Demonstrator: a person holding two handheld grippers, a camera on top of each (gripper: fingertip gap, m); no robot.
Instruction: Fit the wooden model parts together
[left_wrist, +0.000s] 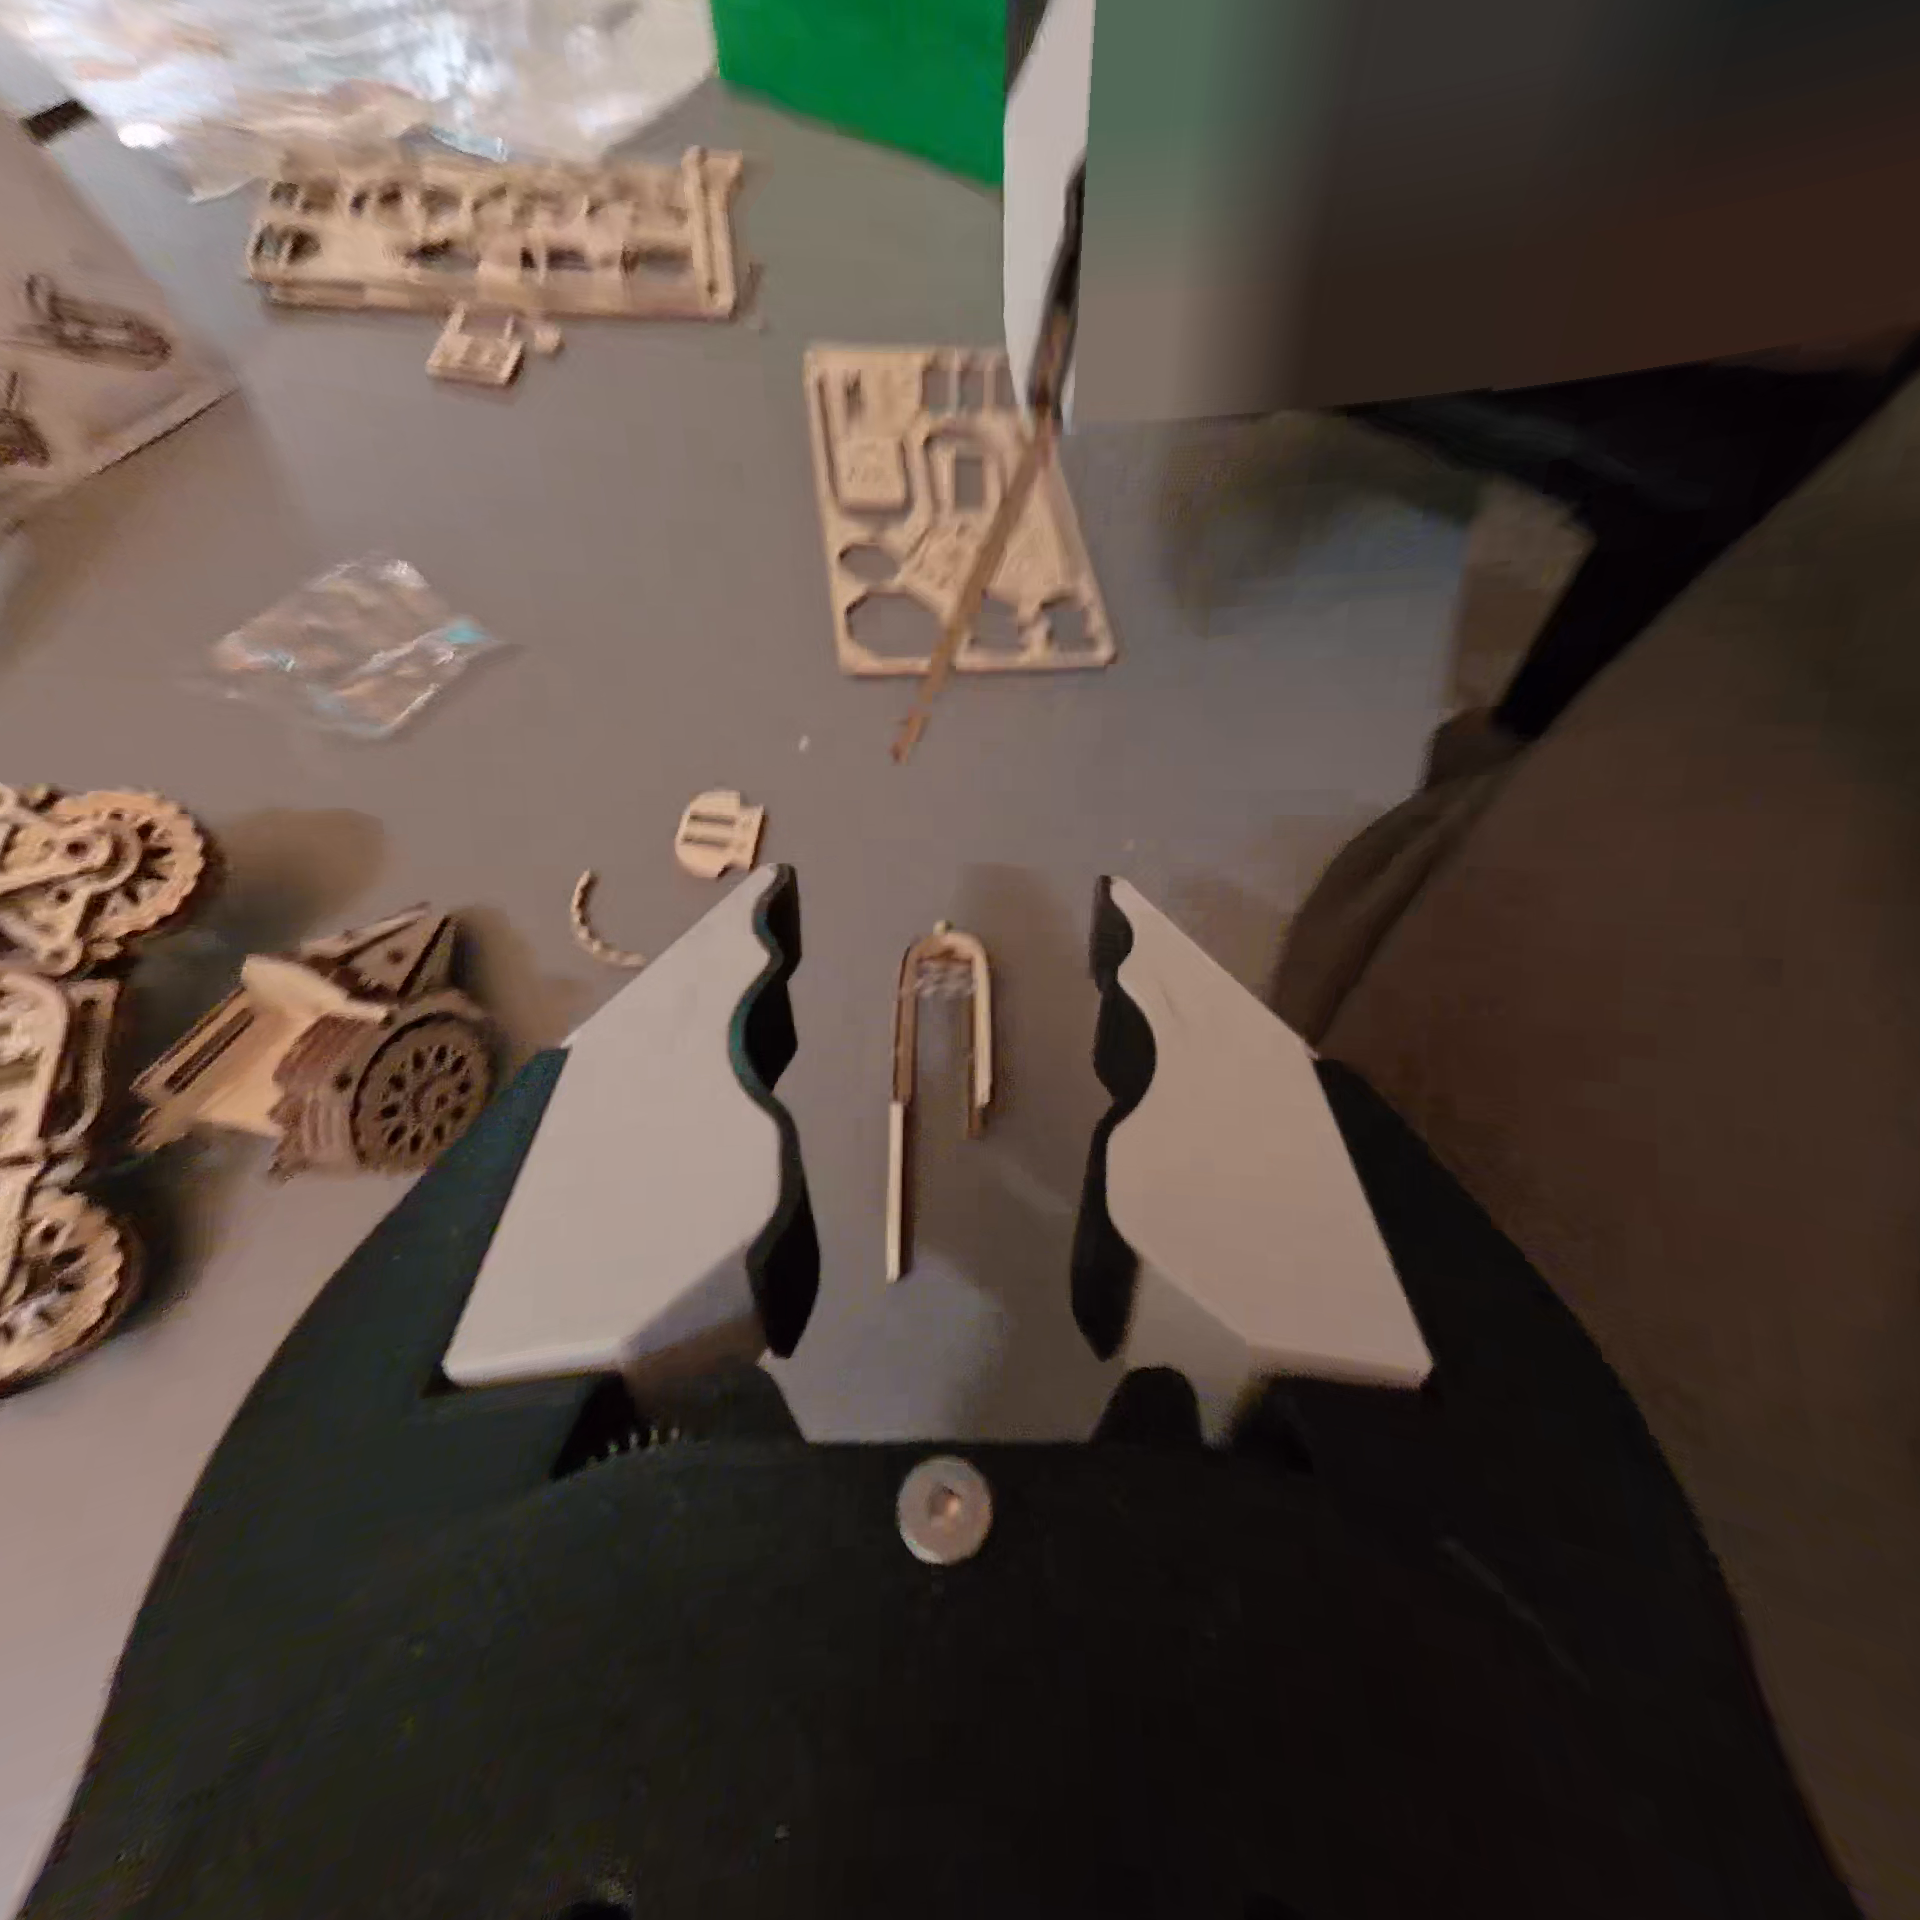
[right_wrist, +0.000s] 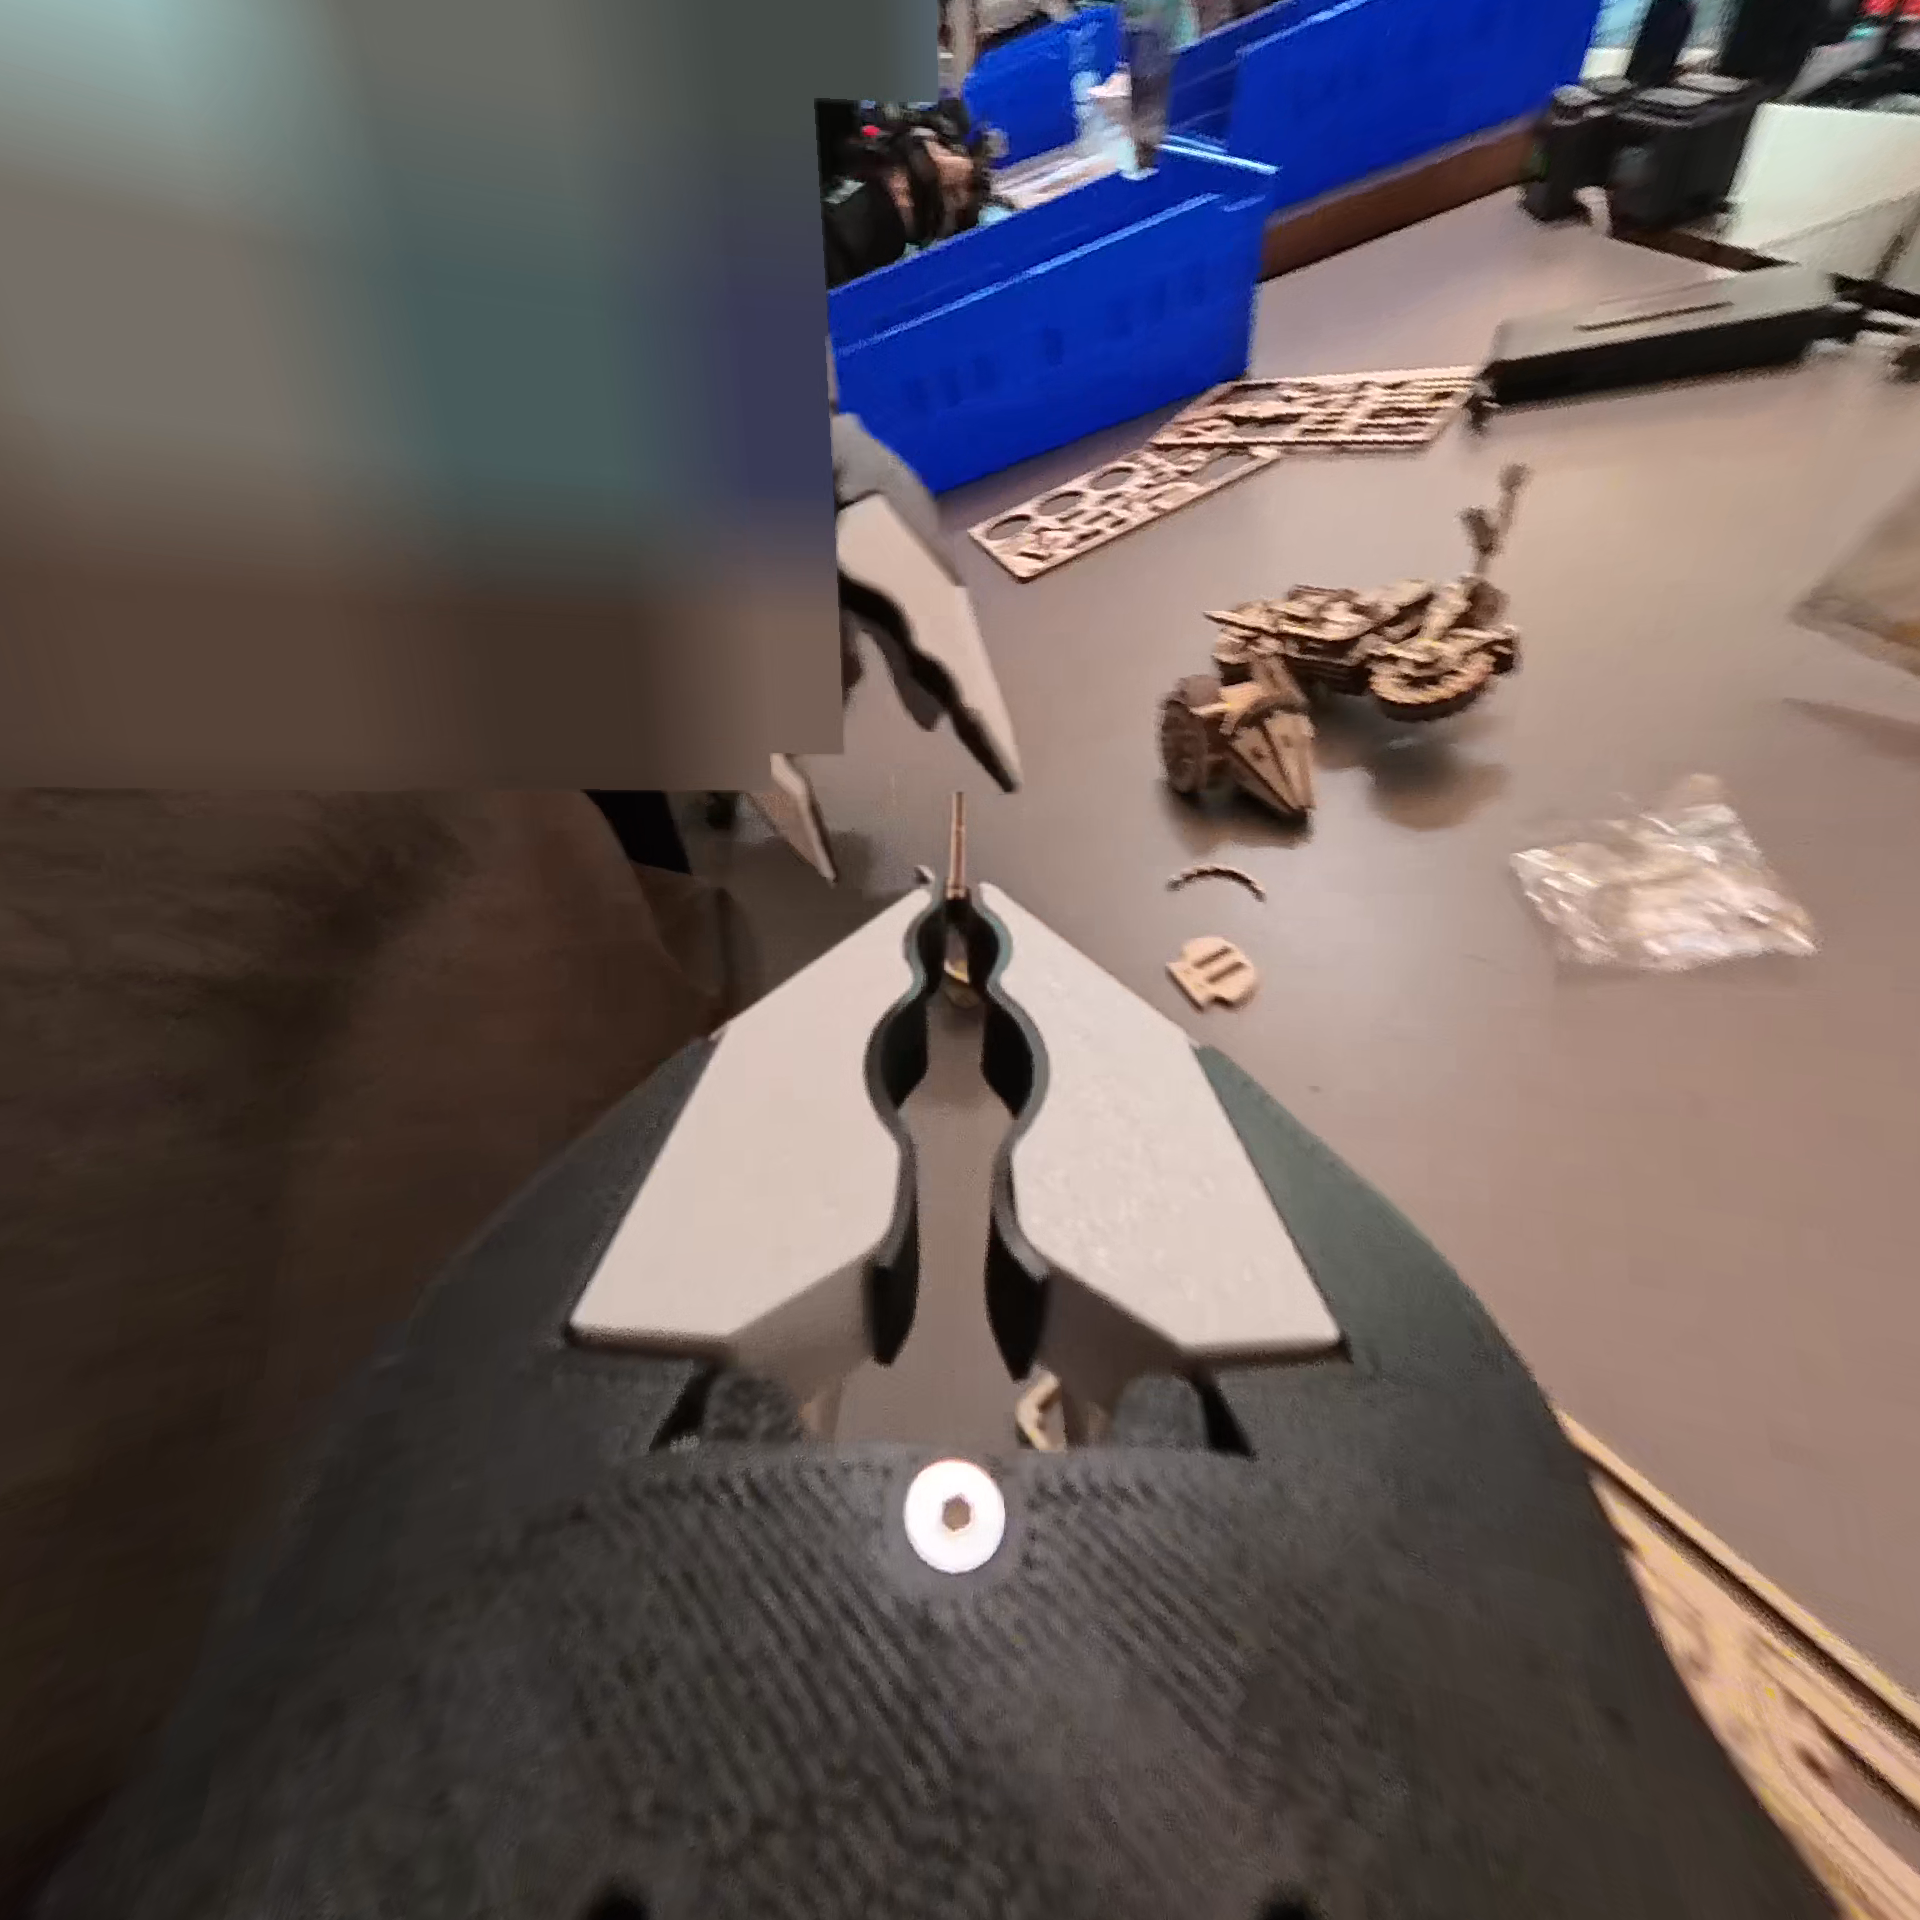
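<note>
My left gripper (left_wrist: 943, 894) is open and low over the grey table (left_wrist: 623, 582). A small U-shaped wooden part (left_wrist: 940, 1029) lies on the table between its jaws, untouched. My right gripper (right_wrist: 951, 902) is shut on a thin wooden strip (right_wrist: 956, 831) that sticks out past its tips. In the left wrist view the right gripper (left_wrist: 1044, 395) hangs at the top right with the strip (left_wrist: 977, 582) slanting down toward the table. One of the left gripper's fingers (right_wrist: 935, 634) shows just beyond the strip. A part-built wooden model (left_wrist: 332, 1049) stands at the left and also shows in the right wrist view (right_wrist: 1236, 738).
Punched wooden sheets (left_wrist: 966, 509) (left_wrist: 499, 229) (right_wrist: 1122, 499) lie at the back. A larger built assembly (right_wrist: 1382, 644), a round slotted piece (left_wrist: 717, 831), a curved toothed piece (left_wrist: 597, 925) and plastic bags (left_wrist: 353, 644) (right_wrist: 1662, 883) lie around. Blue bins (right_wrist: 1039, 343) stand behind. Tip to tip, the grippers are about 9 cm apart.
</note>
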